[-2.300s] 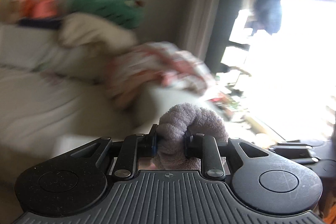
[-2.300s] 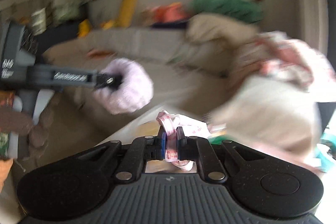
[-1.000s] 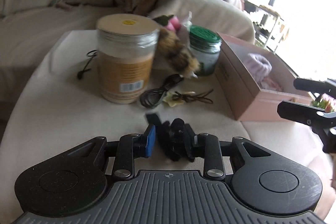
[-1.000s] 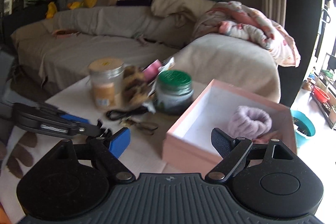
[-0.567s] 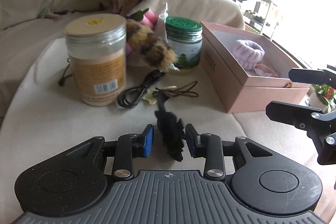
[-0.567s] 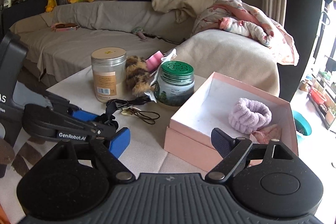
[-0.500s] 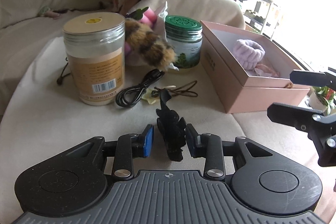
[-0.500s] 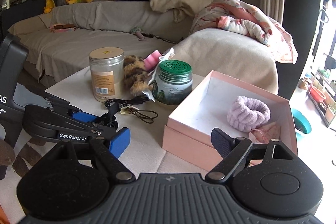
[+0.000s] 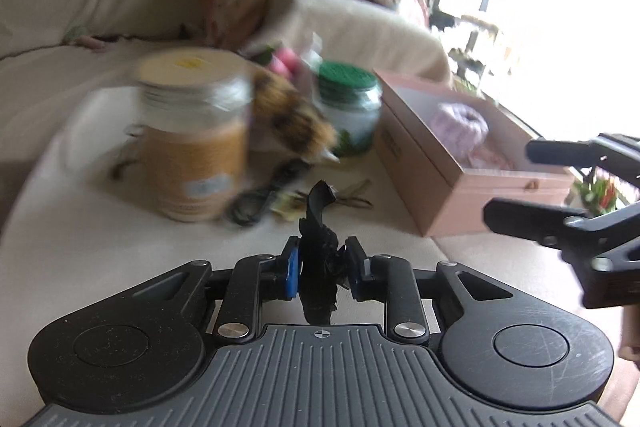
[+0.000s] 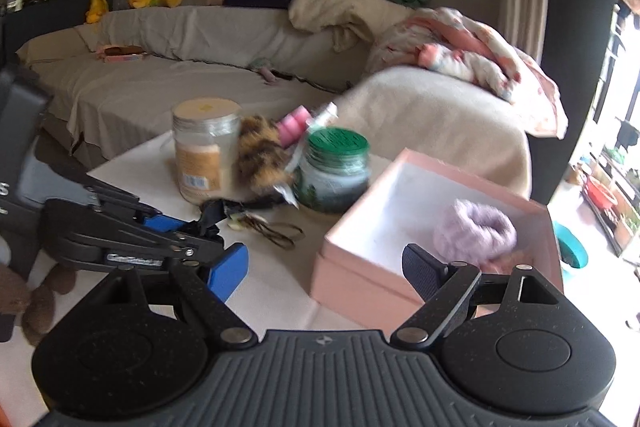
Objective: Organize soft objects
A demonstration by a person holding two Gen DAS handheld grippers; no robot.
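Observation:
My left gripper (image 9: 323, 265) is shut on a black hair tie (image 9: 318, 227) and holds it just above the white table; it also shows in the right wrist view (image 10: 208, 227). My right gripper (image 10: 324, 271) is open and empty near the pink box (image 10: 352, 259). The box (image 9: 436, 183) holds a lilac scrunchie (image 10: 476, 231) and a pink one beside it. A furry brown-and-black scrunchie (image 10: 260, 155) lies between the two jars.
A tan-lidded jar (image 10: 206, 151) and a green-lidded jar (image 10: 334, 171) stand on the table (image 10: 276, 287). A black cable (image 9: 256, 199) and thin brown hair ties (image 10: 276, 229) lie in front of them. A sofa with blankets is behind.
My left gripper put the lilac scrunchie in the box, then closed on the black hair tie and lifted it. My right gripper released its pink scrunchie and stays open.

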